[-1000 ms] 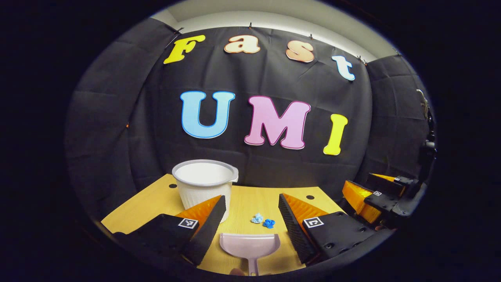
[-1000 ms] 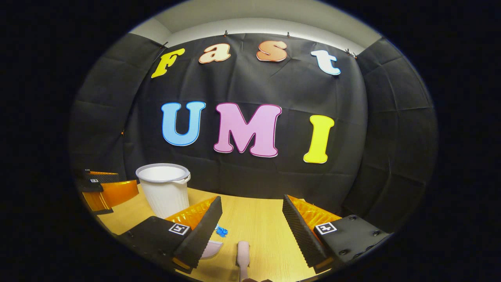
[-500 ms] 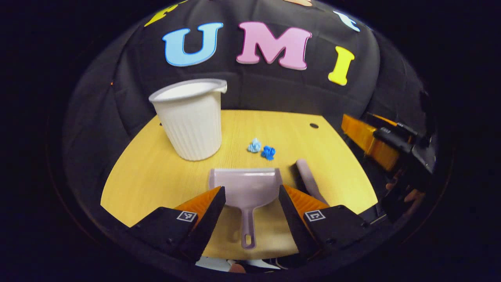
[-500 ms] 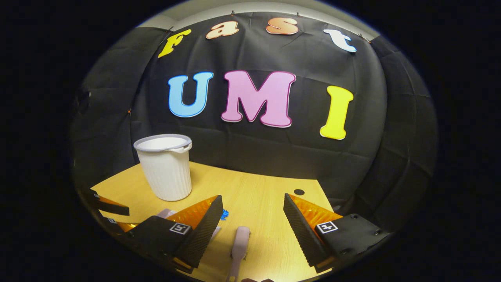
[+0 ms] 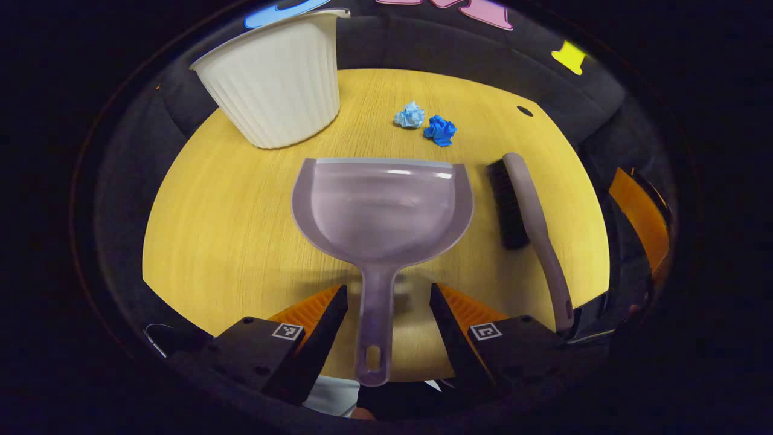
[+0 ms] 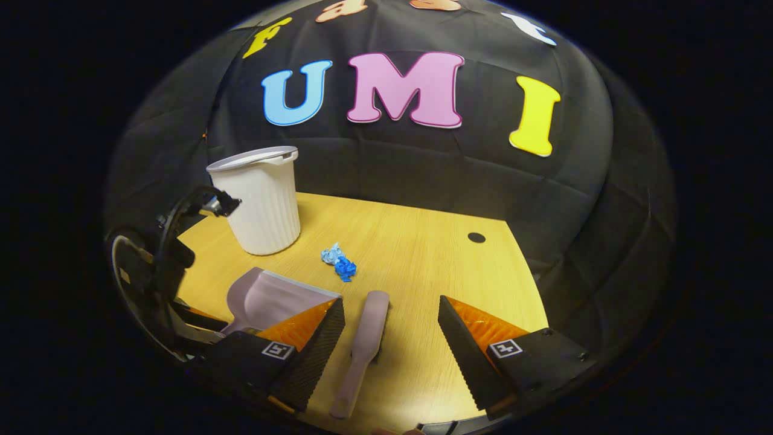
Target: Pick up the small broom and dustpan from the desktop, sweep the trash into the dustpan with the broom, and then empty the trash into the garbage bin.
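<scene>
A pale mauve dustpan (image 5: 382, 208) is lying flat on a yellow wooden worktop (image 5: 223, 211), its wide mouth facing away toward the far edge and its handle running back toward the viewer. In the left gripper view, the left gripper (image 5: 388, 311) is hovering over that handle with its jaws spread apart, one finger on each side of the handle and neither touching it. Just to the right of the dustpan, a small broom (image 5: 531, 223) is lying on its side, its dark bristles facing the dustpan and its mauve handle pointing back toward the near edge. Beyond the mouth of the dustpan, two bits of trash are sitting side by side: a light blue paper wad (image 5: 410, 115) and a darker blue paper wad (image 5: 440, 130). A white ribbed garbage bin (image 5: 275, 78) is standing upright at the far left of the worktop. In the right gripper view, the right gripper (image 6: 391, 338) is also standing wide open and holding nothing, with the broom handle lying on the worktop between its fingers, nearer the left one. The left gripper is showing at the left edge of that view, beside the dustpan.
</scene>
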